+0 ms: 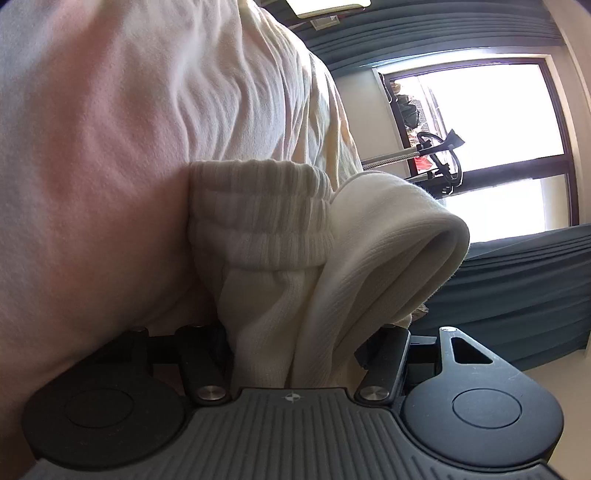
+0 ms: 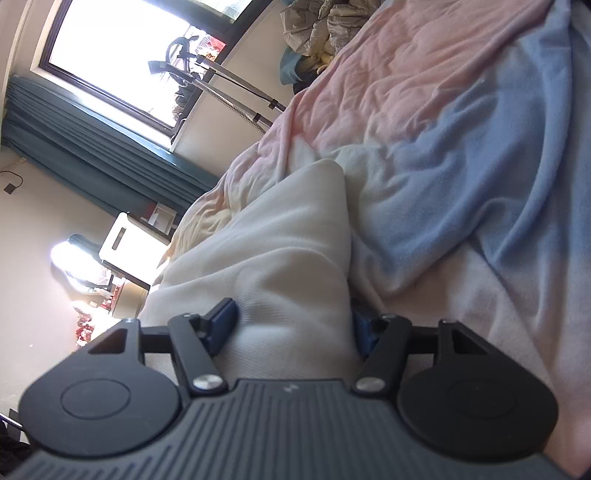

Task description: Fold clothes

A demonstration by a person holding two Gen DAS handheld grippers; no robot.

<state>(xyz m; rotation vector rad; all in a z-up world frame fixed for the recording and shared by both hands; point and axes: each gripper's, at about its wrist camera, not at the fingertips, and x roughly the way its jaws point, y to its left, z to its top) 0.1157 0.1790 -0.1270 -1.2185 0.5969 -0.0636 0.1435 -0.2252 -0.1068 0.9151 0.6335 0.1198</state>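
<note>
Cream fabric filled the gap of both tools. The left tool (image 1: 295, 347) stood about half apart, its two fingers clamped on a bunched part of the cream garment (image 1: 280, 295) where a ribbed elastic cuff (image 1: 258, 206) sat at twelve o'clock from the grip. At two o'clock from the cuff a thick rolled fold (image 1: 406, 240) of the same cloth curled over, soft and fleecy, with a rounded doubled edge. The right tool (image 2: 291, 332) also stood roughly half apart, its blue pads (image 2: 221, 325) pressing either side of a thick wad of the garment (image 2: 280, 258), which rose from the grip toward twelve o'clock and ended in a blunt peak. The cloth looked like heavy knit cotton, matte, with fine vertical ribbing near the cuff and smooth broad creases elsewhere.

The garment lay on a bed, over a rumpled bedcover (image 2: 443, 129) shaded pink, cream and pale blue, wrinkled in long shallow ridges. At twelve o'clock on the bed a grey crumpled heap (image 2: 325, 26) of other cloth rested near its far end. Teal pleated curtains (image 2: 92, 155) hung at nine to ten o'clock in the right wrist view, beside a bright dark-framed window (image 2: 122, 48).
</note>
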